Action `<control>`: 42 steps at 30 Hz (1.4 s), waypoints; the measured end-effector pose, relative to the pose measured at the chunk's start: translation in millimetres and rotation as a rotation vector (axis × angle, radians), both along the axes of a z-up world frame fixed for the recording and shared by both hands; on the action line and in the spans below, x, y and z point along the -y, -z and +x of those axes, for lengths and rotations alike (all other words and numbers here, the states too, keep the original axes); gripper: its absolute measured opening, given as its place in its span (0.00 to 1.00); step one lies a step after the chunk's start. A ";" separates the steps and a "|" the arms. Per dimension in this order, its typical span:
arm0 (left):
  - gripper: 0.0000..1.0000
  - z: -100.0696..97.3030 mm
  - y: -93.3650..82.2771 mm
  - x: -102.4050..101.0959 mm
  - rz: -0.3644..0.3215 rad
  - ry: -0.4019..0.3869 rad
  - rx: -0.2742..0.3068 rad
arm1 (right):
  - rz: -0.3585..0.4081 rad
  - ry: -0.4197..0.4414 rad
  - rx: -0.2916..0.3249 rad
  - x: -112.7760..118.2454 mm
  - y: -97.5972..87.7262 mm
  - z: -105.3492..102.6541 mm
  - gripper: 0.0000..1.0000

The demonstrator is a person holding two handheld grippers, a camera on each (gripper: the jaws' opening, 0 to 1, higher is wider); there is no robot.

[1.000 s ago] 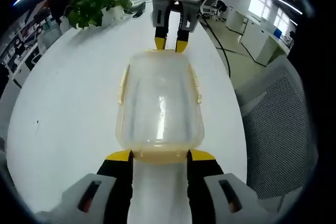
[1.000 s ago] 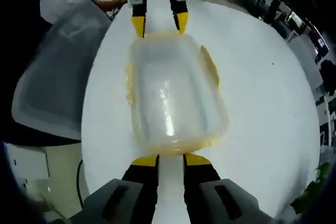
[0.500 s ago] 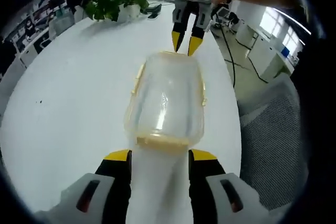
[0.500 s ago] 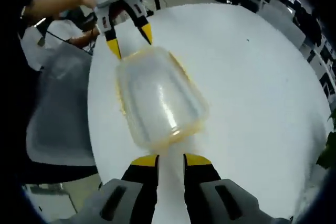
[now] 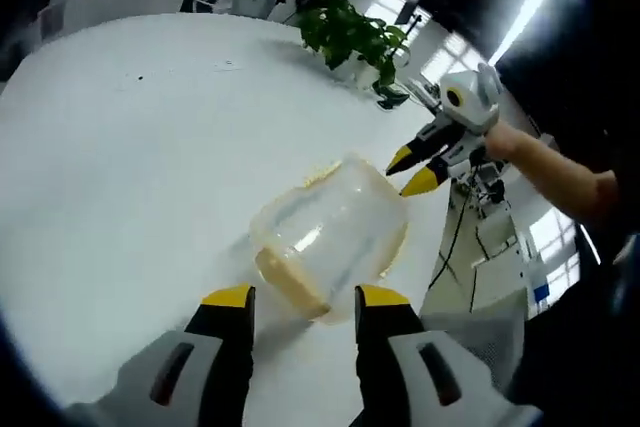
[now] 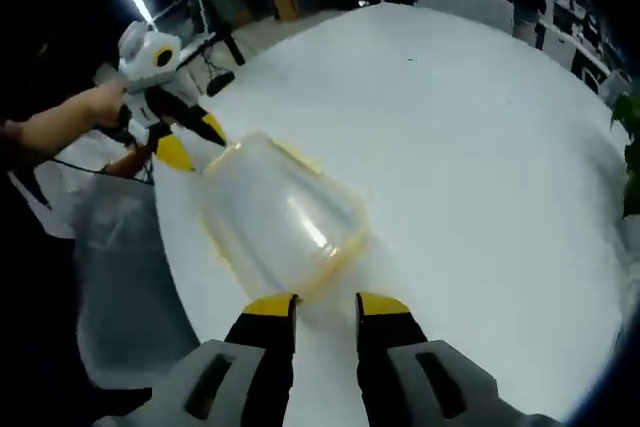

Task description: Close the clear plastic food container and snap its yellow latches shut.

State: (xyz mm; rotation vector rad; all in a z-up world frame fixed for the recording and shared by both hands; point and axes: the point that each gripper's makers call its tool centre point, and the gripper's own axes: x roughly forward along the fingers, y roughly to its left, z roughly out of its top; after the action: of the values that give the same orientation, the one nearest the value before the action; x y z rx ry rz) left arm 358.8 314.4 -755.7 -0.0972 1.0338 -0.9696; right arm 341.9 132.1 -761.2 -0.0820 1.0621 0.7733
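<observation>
The clear plastic food container lies on the white counter, lid on; whether its yellow latches are snapped cannot be told, since the plastic blurs and only a pale yellow band shows along the near end and rim. Nothing can be made out inside the container.

In the left gripper view, the left gripper sits at 6 o'clock, its yellow-tipped fingers spread apart with nothing between them, the container's near end just beyond the tips. The right gripper comes in at 2 o'clock, held by a hand; its fingers stand slightly parted, tips near the container's far end, contact not determinable. A potted plant stands on the counter at 12 o'clock.

In the right gripper view, the container lies in the centre, with the right gripper at 6 o'clock, fingers apart and empty. The left gripper shows at 10 o'clock beside the container's far end, one yellow tip close to the rim. A mesh chair back sits off the counter edge at 8 o'clock.
</observation>
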 end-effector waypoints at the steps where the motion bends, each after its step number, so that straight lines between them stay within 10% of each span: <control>1: 0.38 -1.8 1.4 -0.9 0.017 0.022 0.014 | 0.007 0.005 -0.004 -0.2 0.0 -0.9 0.22; 42: 0.29 0.6 16.3 9.1 0.076 -0.092 -0.021 | 0.192 0.206 -0.071 -21.6 10.3 4.9 0.25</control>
State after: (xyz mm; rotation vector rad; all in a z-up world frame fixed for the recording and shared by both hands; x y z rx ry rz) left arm 359.4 305.3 -772.0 -0.0917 1.0752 -0.8462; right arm 346.8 153.7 -771.4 0.2167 1.0404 0.6911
